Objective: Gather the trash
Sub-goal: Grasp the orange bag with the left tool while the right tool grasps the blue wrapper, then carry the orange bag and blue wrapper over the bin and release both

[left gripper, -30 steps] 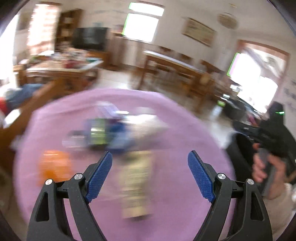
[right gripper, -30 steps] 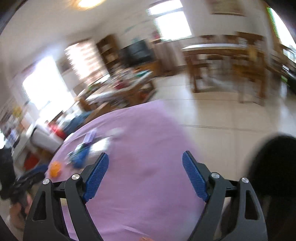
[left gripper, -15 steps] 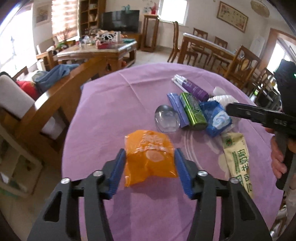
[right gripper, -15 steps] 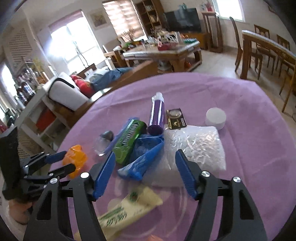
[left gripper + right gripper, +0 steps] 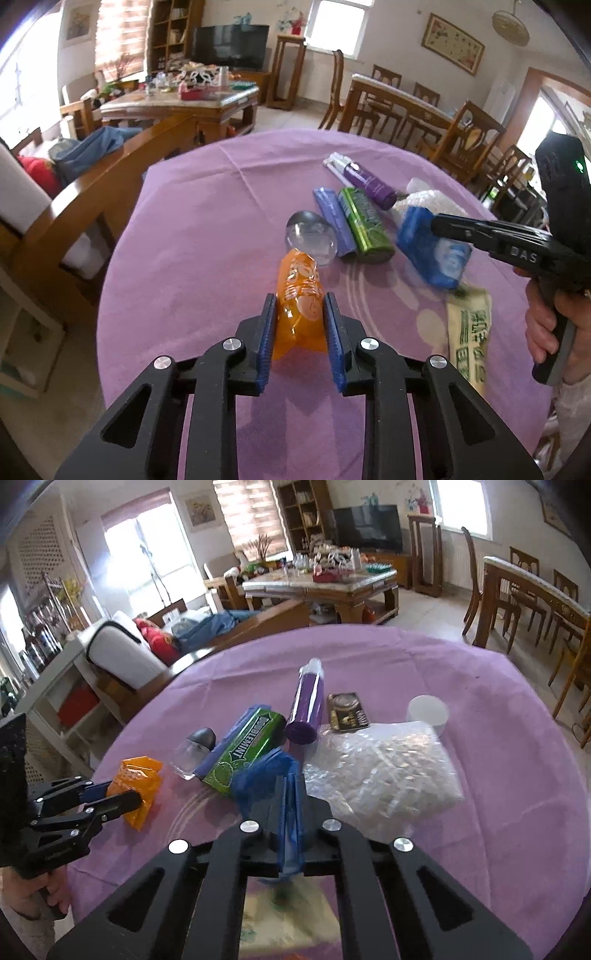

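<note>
**Reader:** Orange plastic comes first, I gather? What is nearest?

**Describer:** Yes. An orange wrapper [image 5: 300, 302] lies on the purple tablecloth [image 5: 192, 236], and the left gripper [image 5: 300, 325] has it between its blue pads. The jaws are closing, narrow now, and the pads already pinch the wrapper's near half; its far end sticks out past the fingertips.

**Reader:** And the other hand?

**Describer:** The right gripper [image 5: 291, 794] is closed to a slit on a crumpled blue wrapper [image 5: 264, 775], just right of the orange wrapper. The film runs between the pads and bunches beyond the tips. Both tools angle down at the cloth, likely so flat litter can be nipped by an edge.

**Reader:** What lies beyond the orange wrapper?

**Describer:** Touching its far end, a clear plastic cup [image 5: 312, 238] on its side. Right of that, a green gum pack [image 5: 364, 225]; behind it, a purple tube [image 5: 364, 181]. Further right sits a bag of bubble wrap [image 5: 380, 768], with a white cap [image 5: 427, 709] at its far corner. A pale green sachet [image 5: 471, 328] lies near, right of the orange wrapper.

**Reader:** Why heaped together?

**Describer:** It looks like litter awaiting collection; no bin is visible.
</note>
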A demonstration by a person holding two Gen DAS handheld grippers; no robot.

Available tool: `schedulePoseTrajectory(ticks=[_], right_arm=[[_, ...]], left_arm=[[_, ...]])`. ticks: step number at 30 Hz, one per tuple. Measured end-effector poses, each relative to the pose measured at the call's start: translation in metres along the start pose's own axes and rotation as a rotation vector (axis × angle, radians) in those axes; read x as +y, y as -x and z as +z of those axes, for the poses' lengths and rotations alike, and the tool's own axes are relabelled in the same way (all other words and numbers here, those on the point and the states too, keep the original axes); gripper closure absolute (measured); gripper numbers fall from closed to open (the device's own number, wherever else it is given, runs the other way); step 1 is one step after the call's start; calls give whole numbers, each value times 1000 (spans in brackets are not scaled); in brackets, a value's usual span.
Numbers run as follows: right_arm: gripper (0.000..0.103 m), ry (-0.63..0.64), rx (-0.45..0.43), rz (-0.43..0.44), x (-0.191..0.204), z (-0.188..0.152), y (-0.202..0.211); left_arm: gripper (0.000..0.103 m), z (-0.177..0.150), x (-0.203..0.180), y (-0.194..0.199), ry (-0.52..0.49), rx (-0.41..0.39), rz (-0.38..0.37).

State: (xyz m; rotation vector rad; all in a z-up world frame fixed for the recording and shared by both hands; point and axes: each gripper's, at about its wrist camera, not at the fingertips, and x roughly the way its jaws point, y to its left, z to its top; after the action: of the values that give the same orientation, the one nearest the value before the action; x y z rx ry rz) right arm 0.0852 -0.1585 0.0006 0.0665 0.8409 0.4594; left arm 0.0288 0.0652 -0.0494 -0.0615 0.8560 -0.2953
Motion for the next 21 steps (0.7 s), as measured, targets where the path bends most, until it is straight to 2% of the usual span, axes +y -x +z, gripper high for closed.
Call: schedulePoseTrajectory(ticks=[6, 9, 15, 21], right_arm=[[99, -78, -139, 15, -26, -9, 60], [99, -114, -218, -8, -46, -20, 98], [99, -186, -375, -148, -90, -57, 178], [99, -288, -456, -292, -141, -101, 240]], left_arm=[[78, 7, -19, 24, -26, -76, -56], [79, 14, -39, 32, -47, -100, -118], [79, 32, -101, 33, -110, -114, -274], [79, 43, -185, 17, -178, -91, -466]])
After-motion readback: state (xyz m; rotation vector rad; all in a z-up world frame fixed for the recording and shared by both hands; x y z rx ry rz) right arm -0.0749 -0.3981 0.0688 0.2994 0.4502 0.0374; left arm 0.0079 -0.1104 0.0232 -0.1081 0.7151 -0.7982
